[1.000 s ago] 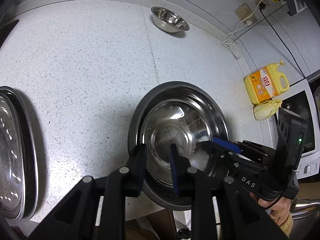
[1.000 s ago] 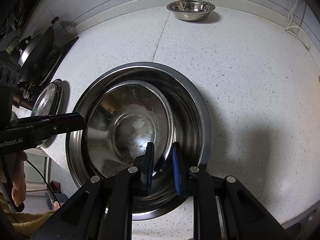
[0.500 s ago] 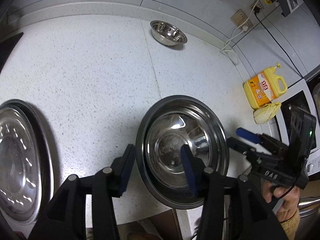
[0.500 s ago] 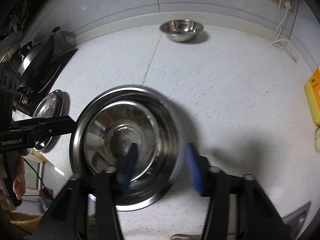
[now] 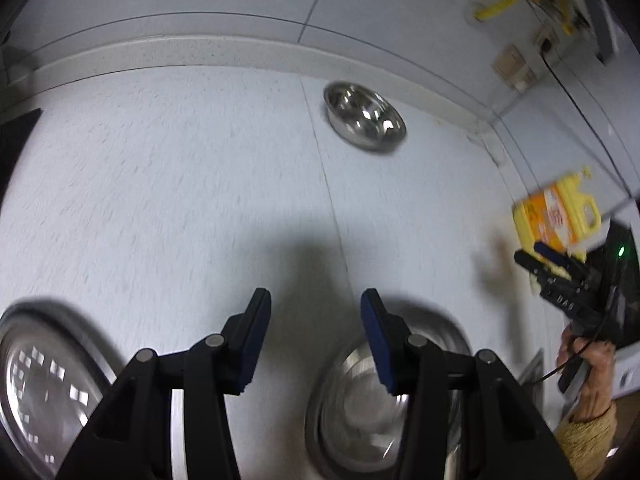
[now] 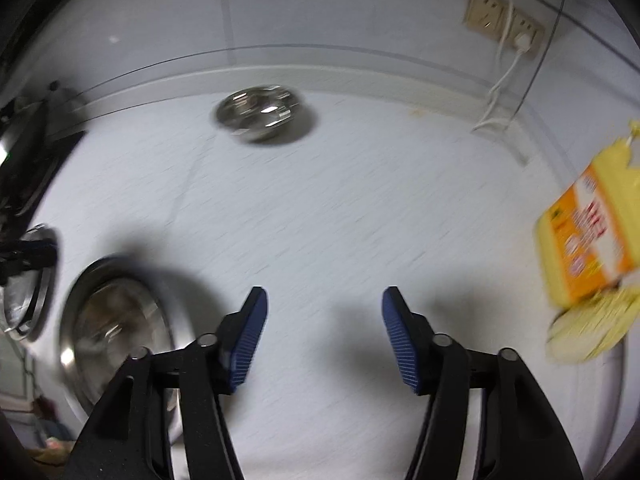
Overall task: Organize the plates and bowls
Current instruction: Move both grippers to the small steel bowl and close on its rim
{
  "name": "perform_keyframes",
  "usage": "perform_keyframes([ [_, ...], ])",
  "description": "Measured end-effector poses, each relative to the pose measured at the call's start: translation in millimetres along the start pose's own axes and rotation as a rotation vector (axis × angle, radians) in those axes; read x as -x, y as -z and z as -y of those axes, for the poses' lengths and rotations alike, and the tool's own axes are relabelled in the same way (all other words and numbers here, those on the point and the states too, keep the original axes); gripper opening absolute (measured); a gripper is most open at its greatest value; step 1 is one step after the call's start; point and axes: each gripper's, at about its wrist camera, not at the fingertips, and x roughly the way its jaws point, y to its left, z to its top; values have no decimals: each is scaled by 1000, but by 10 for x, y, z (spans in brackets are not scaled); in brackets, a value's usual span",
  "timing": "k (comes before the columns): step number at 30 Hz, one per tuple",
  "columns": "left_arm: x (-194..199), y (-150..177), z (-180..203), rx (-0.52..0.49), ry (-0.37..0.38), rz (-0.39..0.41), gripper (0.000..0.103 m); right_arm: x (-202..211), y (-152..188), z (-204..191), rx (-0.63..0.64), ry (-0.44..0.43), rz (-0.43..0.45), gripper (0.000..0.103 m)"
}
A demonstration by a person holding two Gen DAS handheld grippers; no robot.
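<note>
With the nested large bowl [image 5: 384,412] set near the counter's [image 5: 200,200] front edge, I had left tongs [image 5: 316,344] released and right tongs [image 6: 324,340] opening, both empty; next step, I judged, was fetching the small bowl [image 6: 260,116] by the back wall.

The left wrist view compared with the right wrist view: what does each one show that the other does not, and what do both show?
Only the left wrist view shows the person's hand holding the right gripper. Only the right wrist view shows the wall sockets and the dark stove. Both show the small bowl by the wall, the big bowl, the yellow bottle and the white counter.
</note>
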Motion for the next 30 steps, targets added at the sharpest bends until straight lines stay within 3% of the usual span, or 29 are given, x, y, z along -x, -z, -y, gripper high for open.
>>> perform_keyframes([
  [4, -325, -490, -91, 32, 10, 7, 45, -344, -294, 286, -14, 76, -5, 61],
  [7, -602, -837, -145, 61, 25, 10, 45, -617, -498, 446, -36, 84, -16, 61],
  [10, -872, -1189, -168, 76, 76, 18, 45, -913, -754, 492, -31, 41, -9, 61],
  [14, -1155, -1537, -238, 105, 63, 44, 45, -1201, -1047, 382, -35, -63, 12, 61],
  [20, -1464, -1826, -347, 120, 60, 28, 45, -1487, -1371, 37, -1, -241, 34, 61],
  [25, -1679, -1922, -322, 106, 77, -14, 45, -1569, -1533, -146, 6, -307, 45, 60],
  [27, -1742, -1932, -293, 100, 72, -23, 45, -1588, -1559, -215, -7, -326, 31, 58],
  [30, -1787, -1932, -288, 105, 85, -38, 47, -1677, -1583, -261, -7, -346, 0, 46],
])
